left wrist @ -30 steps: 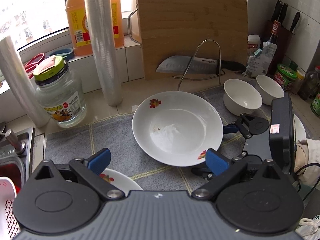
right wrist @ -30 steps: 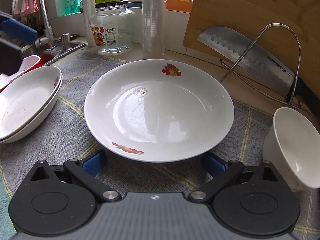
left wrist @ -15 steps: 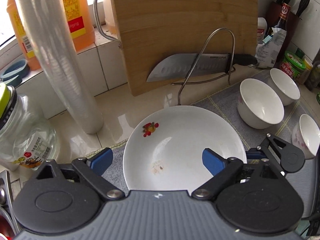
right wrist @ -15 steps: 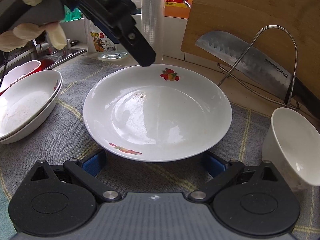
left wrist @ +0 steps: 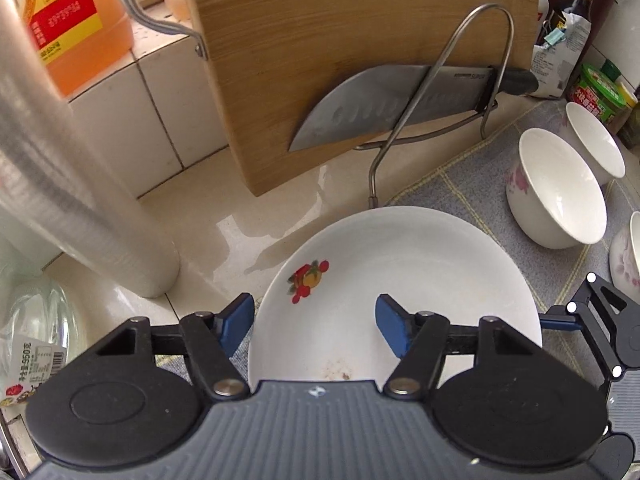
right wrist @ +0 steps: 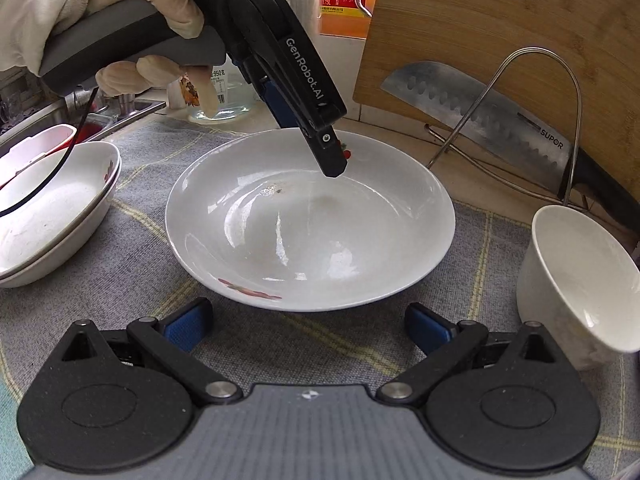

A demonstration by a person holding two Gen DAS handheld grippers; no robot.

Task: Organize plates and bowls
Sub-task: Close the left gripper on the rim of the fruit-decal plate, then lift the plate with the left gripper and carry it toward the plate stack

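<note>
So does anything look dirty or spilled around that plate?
Yes. The plate has brownish residue near its edge by the left gripper, and a wet patch shines on the counter behind it.

We saw a bamboo cutting board (left wrist: 360, 60) leaning against the tiled wall, a cleaver (left wrist: 400, 108) in a wire rack (left wrist: 440, 76), an oil jug (left wrist: 68, 20), and a grey checked mat (right wrist: 100, 260).

A cream tiled ledge (left wrist: 160, 120) rises behind the glossy beige countertop (left wrist: 248, 236); a grey checked mat (right wrist: 120, 280) covers its front part.
</note>
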